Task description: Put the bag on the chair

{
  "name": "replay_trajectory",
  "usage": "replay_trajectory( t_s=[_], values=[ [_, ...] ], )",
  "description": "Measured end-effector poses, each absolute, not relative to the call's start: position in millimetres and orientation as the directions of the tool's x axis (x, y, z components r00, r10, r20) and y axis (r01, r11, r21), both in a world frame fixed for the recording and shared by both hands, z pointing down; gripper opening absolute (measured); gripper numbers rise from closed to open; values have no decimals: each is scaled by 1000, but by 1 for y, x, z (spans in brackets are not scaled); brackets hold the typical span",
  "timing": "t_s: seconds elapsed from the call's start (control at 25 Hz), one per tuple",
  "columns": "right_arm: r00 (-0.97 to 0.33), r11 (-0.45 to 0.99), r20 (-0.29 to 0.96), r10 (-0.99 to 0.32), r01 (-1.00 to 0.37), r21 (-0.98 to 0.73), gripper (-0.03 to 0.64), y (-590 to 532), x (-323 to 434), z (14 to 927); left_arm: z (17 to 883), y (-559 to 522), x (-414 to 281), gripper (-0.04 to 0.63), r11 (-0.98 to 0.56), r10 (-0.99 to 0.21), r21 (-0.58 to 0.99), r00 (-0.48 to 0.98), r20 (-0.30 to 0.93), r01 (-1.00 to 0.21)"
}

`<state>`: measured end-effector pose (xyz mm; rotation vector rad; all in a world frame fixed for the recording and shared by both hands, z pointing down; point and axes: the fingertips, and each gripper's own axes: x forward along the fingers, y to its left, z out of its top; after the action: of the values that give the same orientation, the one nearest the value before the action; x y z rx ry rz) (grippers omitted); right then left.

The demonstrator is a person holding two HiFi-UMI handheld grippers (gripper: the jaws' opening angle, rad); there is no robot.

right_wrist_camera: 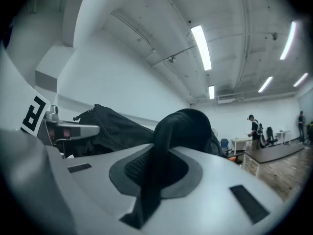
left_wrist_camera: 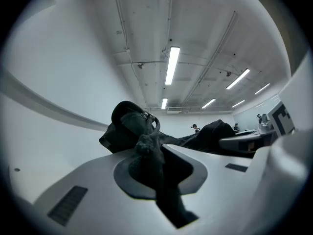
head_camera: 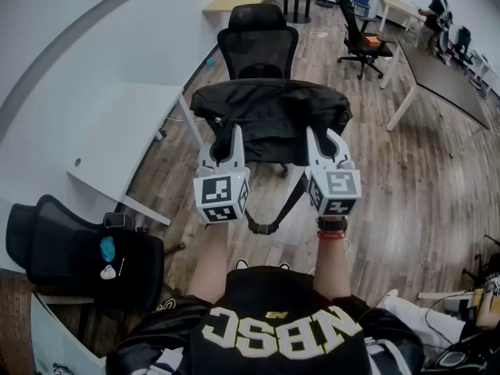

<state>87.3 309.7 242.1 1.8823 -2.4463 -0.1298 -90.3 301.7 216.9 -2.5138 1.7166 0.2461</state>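
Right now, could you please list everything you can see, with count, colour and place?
Bag: one, black, centre, strap hanging down.
Near chair: one, black, directly behind the Bag.
Side chair: one, black, lower left.
Blue thing: one, on the side chair.
Far chair: one, black, upper right.
White table: one, left.
Dark table: one, right.
Person: one, dark clothes, far upper right.
Left gripper: one, white, shut on the Bag.
Right gripper: one, white, shut on the Bag.
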Motion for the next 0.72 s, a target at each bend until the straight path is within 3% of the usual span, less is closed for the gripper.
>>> replay_trajectory(
  t_s=[0.72],
  values=[
    [-326,327,30,-945,-945,26,34,313,130,279,252,309,-48,51,-285,-953,17,281,-111,-959]
  ],
)
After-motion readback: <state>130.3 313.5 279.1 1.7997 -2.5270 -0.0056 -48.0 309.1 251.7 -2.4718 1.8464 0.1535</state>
